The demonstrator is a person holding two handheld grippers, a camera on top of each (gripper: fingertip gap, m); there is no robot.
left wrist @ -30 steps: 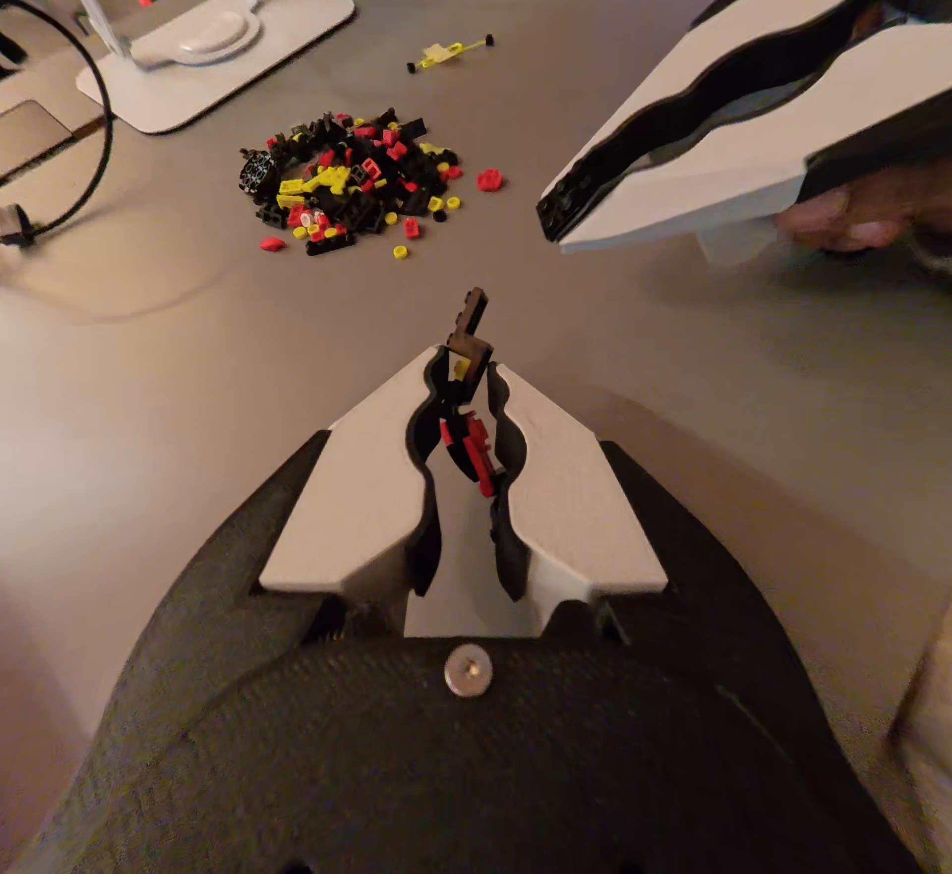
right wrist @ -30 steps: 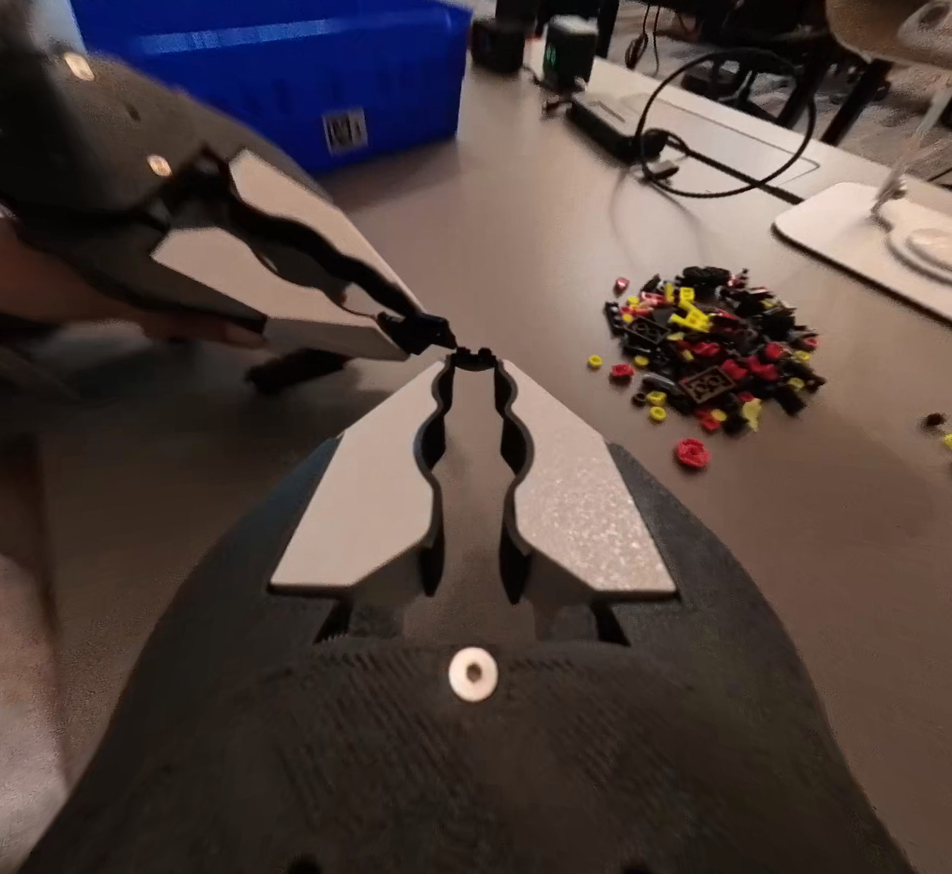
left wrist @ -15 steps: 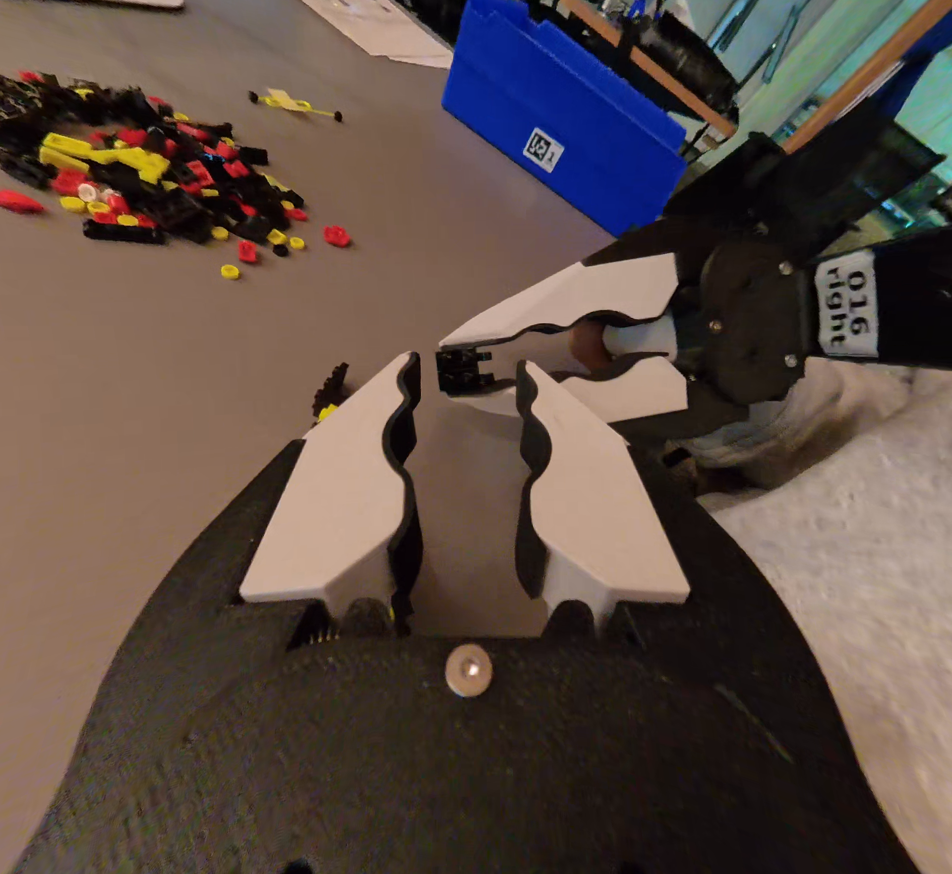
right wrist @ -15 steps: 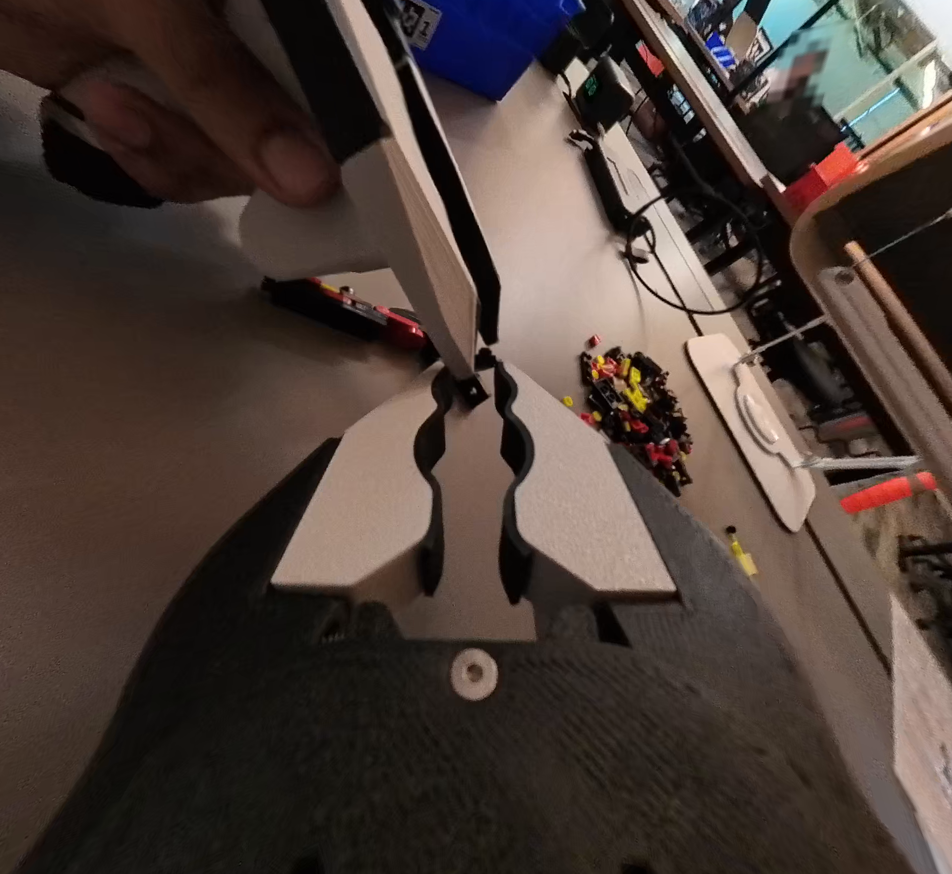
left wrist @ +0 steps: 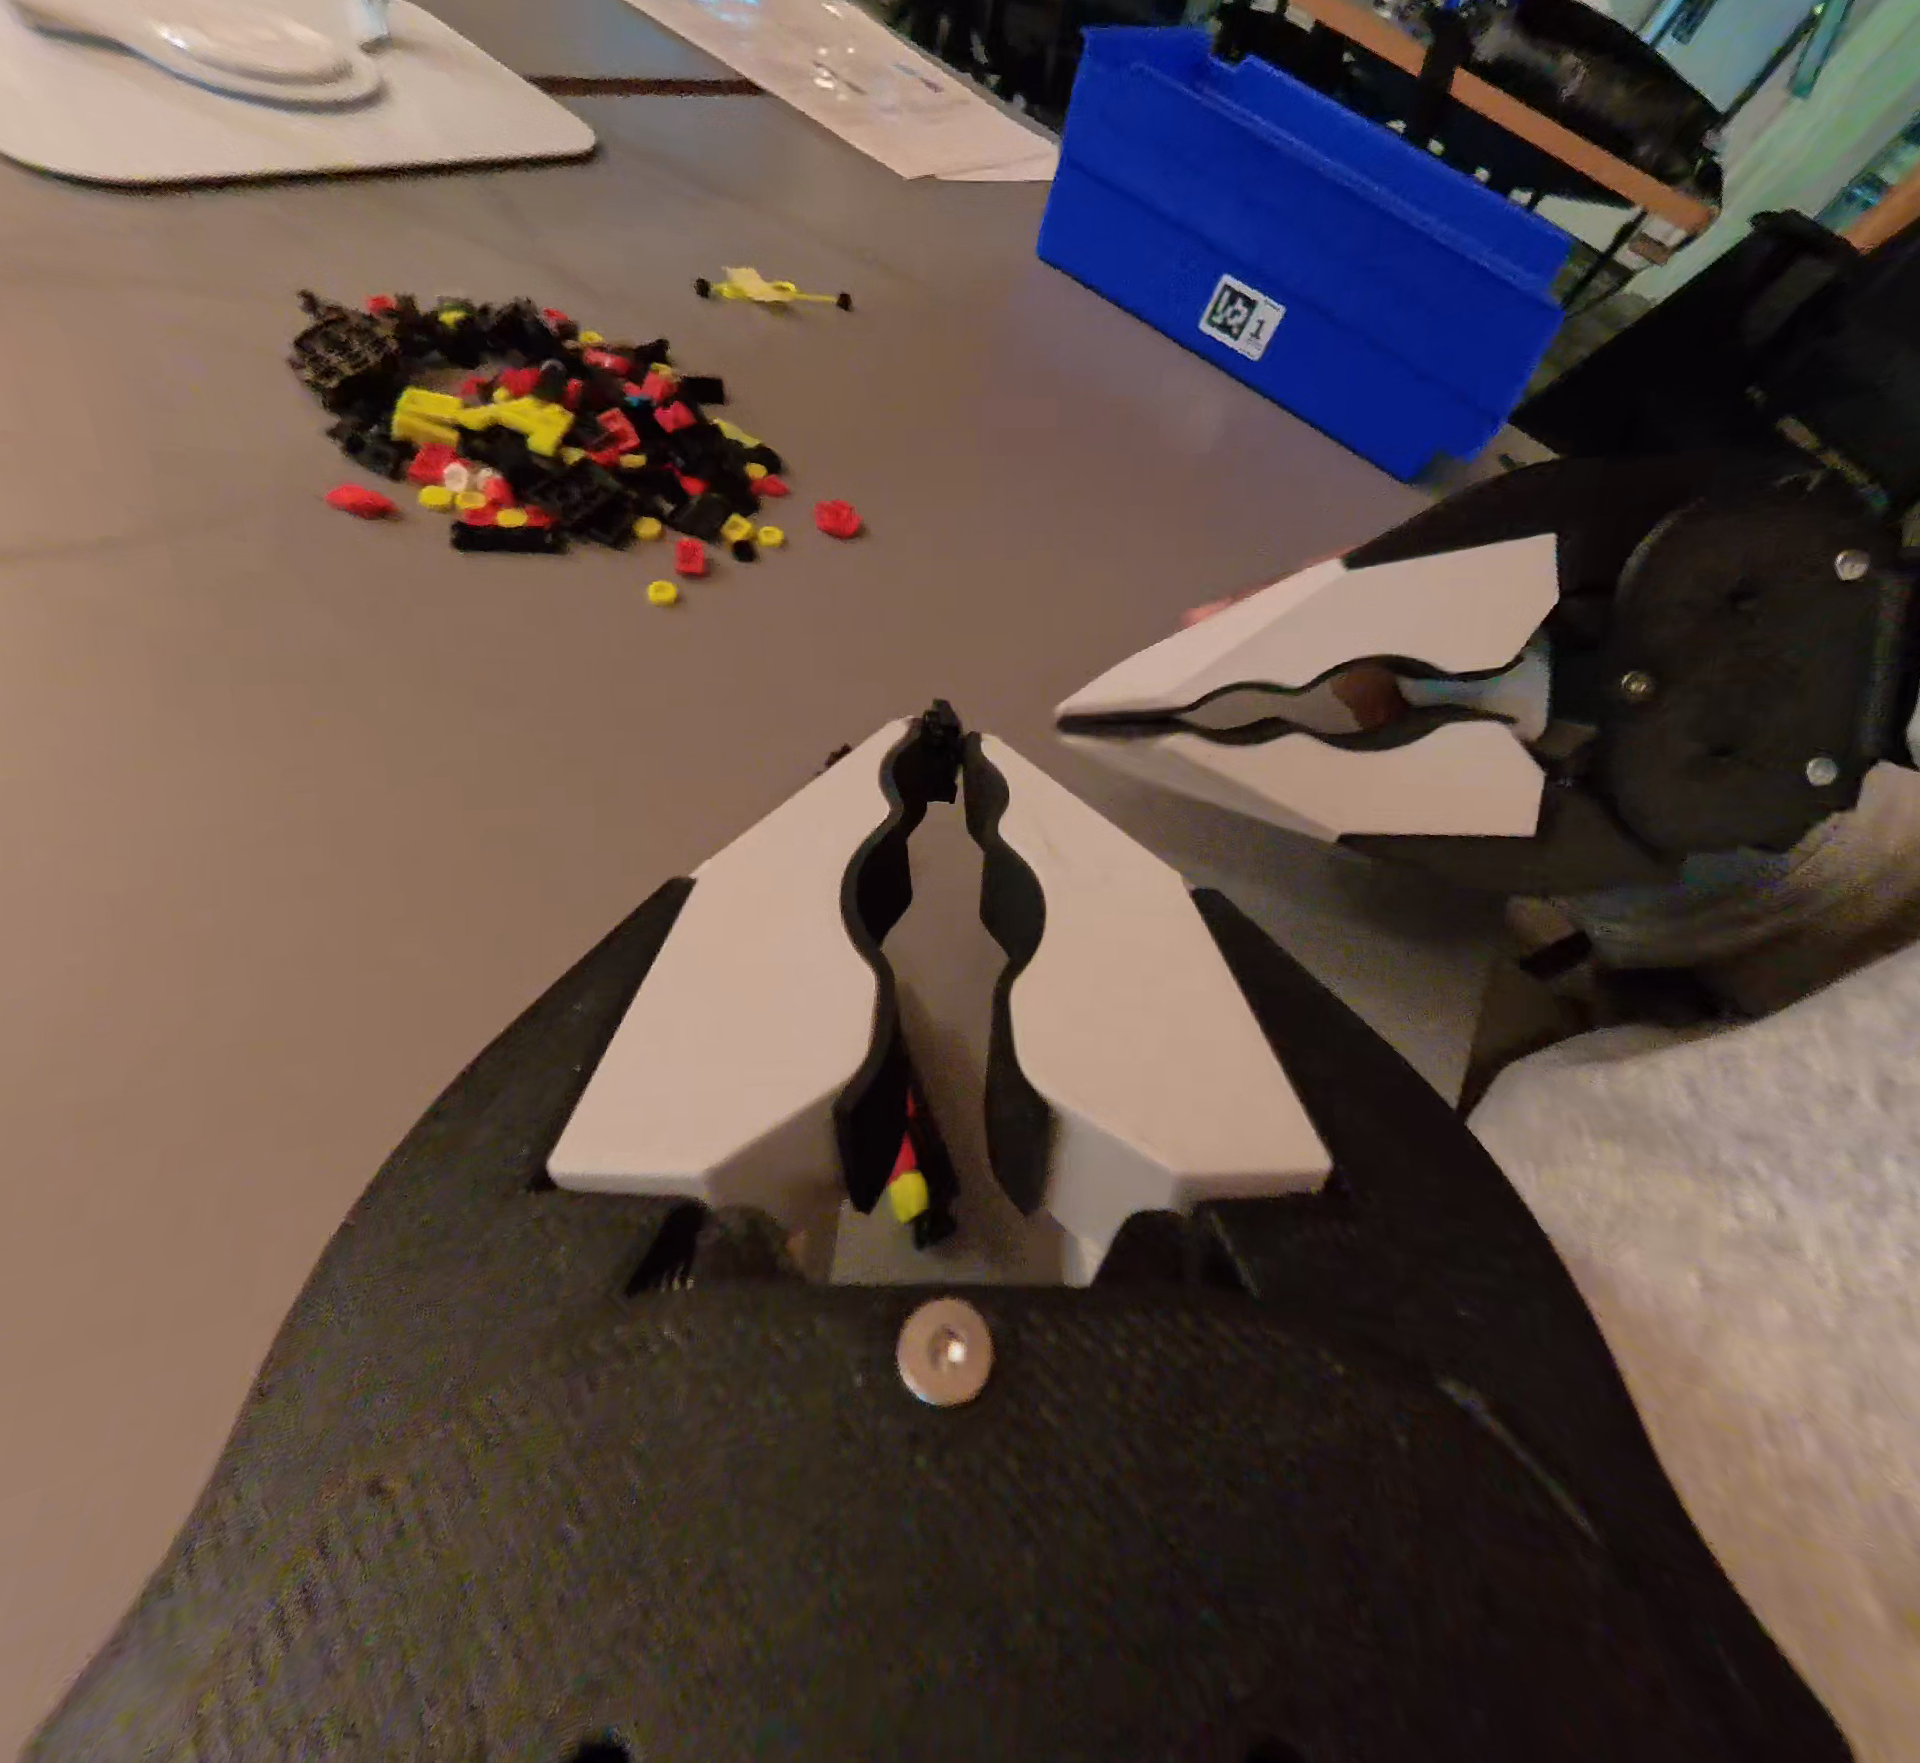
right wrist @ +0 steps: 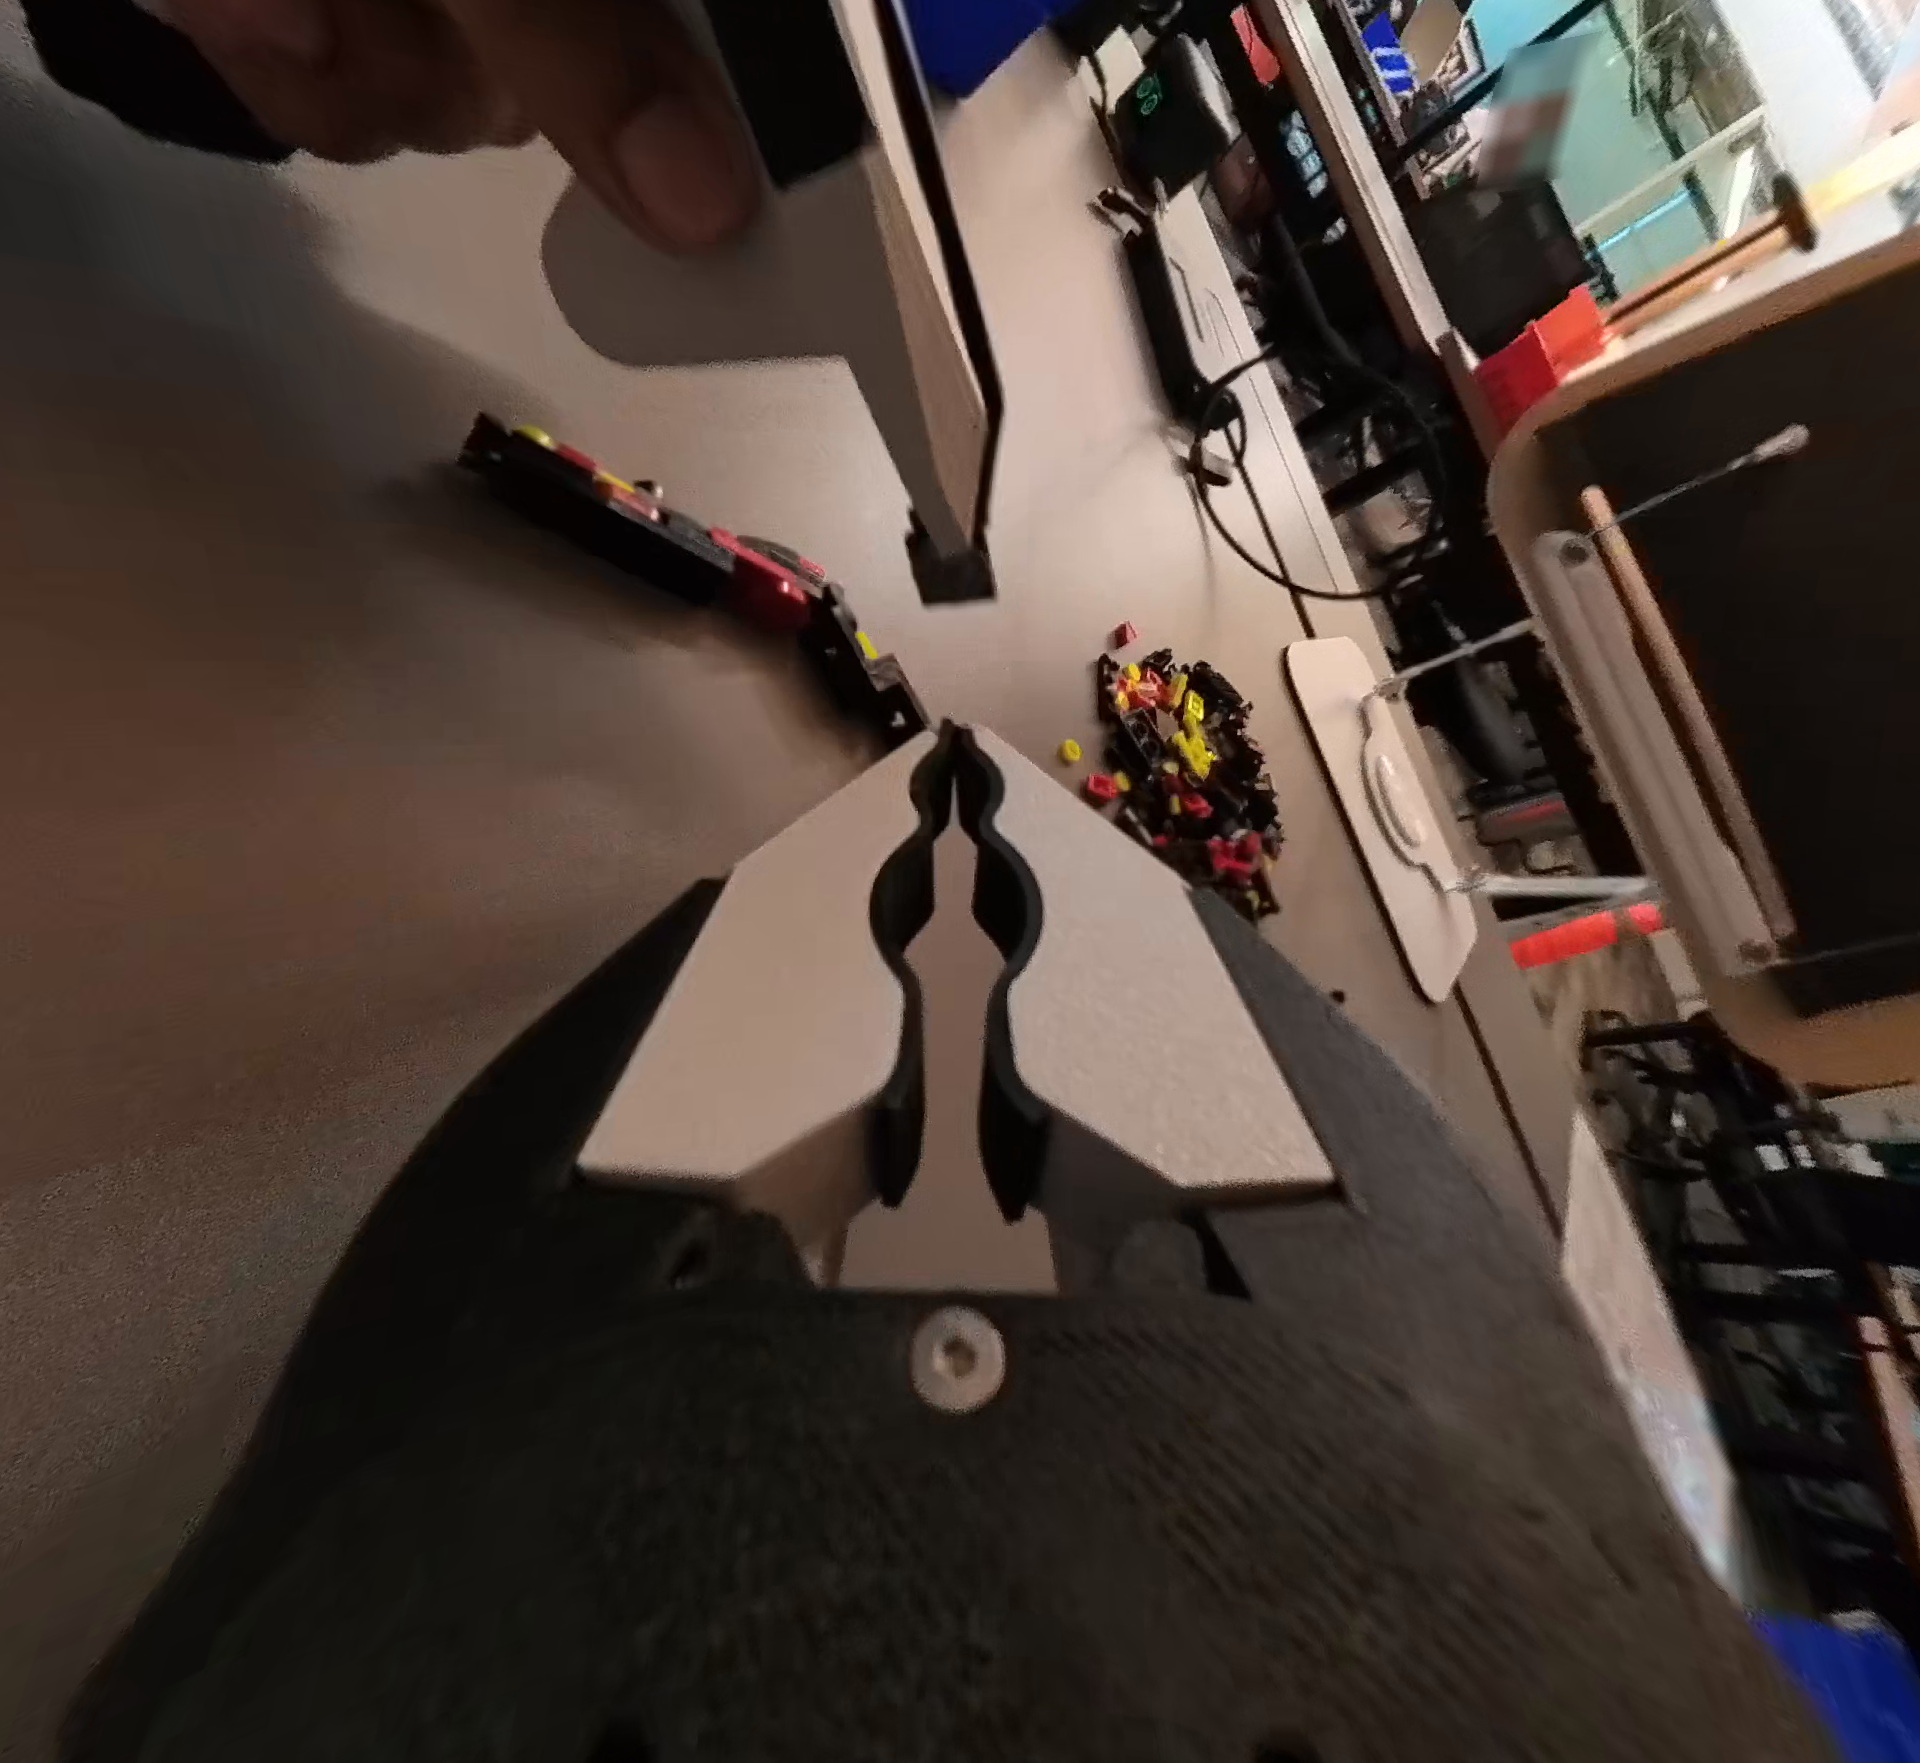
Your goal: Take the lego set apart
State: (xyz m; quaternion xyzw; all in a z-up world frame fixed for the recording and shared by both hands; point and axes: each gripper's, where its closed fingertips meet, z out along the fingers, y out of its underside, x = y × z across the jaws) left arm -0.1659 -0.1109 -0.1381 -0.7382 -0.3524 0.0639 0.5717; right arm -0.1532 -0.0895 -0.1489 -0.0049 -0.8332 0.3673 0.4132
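A small black piece (left wrist: 940,745) is now pinched at the tips of the left gripper (left wrist: 943,757), where half a second ago the fingers were spread with nothing between them. That piece was previously held by the right gripper (right wrist: 953,749), whose tips are now pressed together with nothing seen between them. The partly built model (right wrist: 665,541), clamped in the left gripper one second ago, has been laid on the table (right wrist: 260,778). The two grippers have been drawn slightly apart.
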